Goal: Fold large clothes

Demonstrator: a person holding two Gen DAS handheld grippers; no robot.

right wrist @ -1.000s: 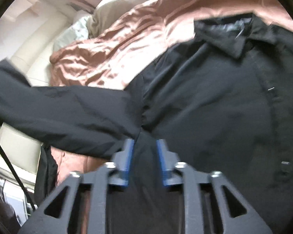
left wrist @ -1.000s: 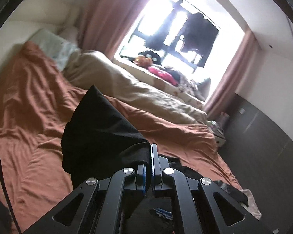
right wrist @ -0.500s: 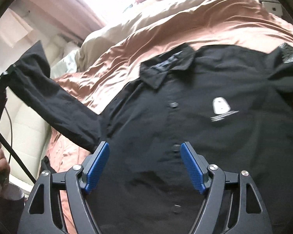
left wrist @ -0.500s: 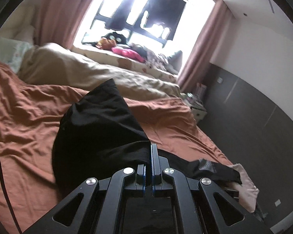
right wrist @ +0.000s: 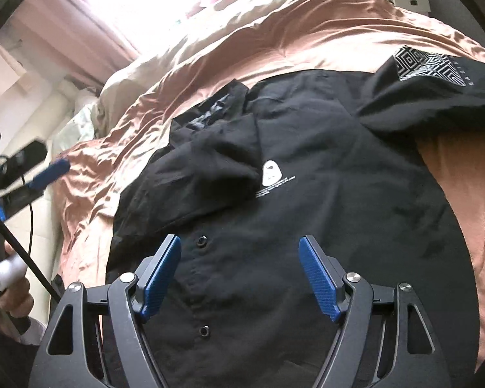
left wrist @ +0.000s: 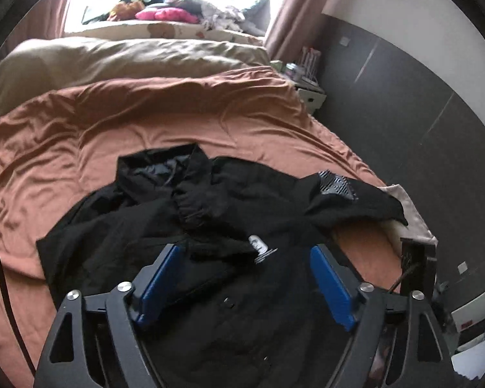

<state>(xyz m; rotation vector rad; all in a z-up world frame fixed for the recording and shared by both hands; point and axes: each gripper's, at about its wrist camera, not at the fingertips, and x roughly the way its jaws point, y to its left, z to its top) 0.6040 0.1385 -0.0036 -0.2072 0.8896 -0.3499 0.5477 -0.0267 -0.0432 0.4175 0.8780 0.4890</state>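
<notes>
A large black button-up shirt (left wrist: 229, 226) lies face up on the rust-coloured bed sheet (left wrist: 113, 123), collar toward the far side. Its left sleeve is folded across the chest, partly covering the white chest logo (left wrist: 258, 244). The other sleeve, with a patterned patch (right wrist: 426, 64), lies spread to the right. My left gripper (left wrist: 247, 278) is open and empty above the shirt's lower front. My right gripper (right wrist: 241, 271) is open and empty above the button placket (right wrist: 201, 242) of the shirt (right wrist: 307, 194). The left gripper's blue pad (right wrist: 50, 169) shows at the far left of the right wrist view.
A beige duvet (left wrist: 113, 58) lies along the far side of the bed. A window sill with soft toys (left wrist: 165, 13) is behind it. A bedside table (left wrist: 307, 87) and a dark wall (left wrist: 420, 129) stand at the right. A hand (right wrist: 9, 291) holds the left gripper's handle.
The left gripper opened and let go of the sleeve, which now lies folded across the shirt's chest. The right gripper, shut on cloth a second ago, opened and stays open above the placket.
</notes>
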